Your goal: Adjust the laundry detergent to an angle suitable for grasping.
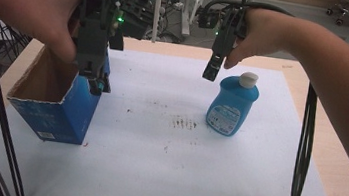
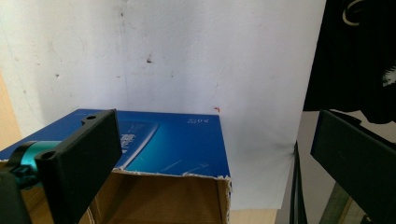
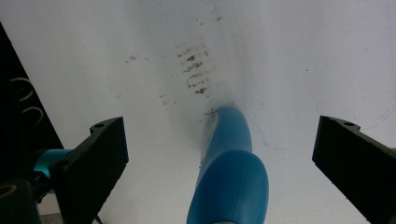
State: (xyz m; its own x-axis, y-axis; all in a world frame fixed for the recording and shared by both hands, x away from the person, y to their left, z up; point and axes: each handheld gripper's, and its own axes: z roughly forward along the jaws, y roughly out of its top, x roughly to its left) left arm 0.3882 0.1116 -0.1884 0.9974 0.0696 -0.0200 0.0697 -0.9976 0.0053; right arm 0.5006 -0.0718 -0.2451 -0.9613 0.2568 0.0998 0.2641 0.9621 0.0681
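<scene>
An open-topped blue cardboard box (image 1: 62, 112) stands at the left of the white sheet. My left gripper (image 1: 97, 84) hovers over the box's right wall, jaws wide open and empty. In the left gripper view the box (image 2: 180, 142) lies below the open gripper (image 2: 212, 128), its torn brown rim between the jaws. A blue bottle (image 1: 231, 107) with a white cap (image 1: 249, 79) stands upright right of centre. My right gripper (image 1: 212, 71) hangs just left of the cap, apart from it. In the right gripper view the bottle (image 3: 231, 168) sits between the open gripper's (image 3: 222, 133) jaws, untouched.
A white sheet (image 1: 162, 177) covers the wooden table (image 1: 323, 141); a dark smudge (image 1: 183, 123) marks its middle. Black cables (image 1: 301, 159) hang from both grippers at the left and right edges. Stands and equipment crowd the floor beyond the far edge.
</scene>
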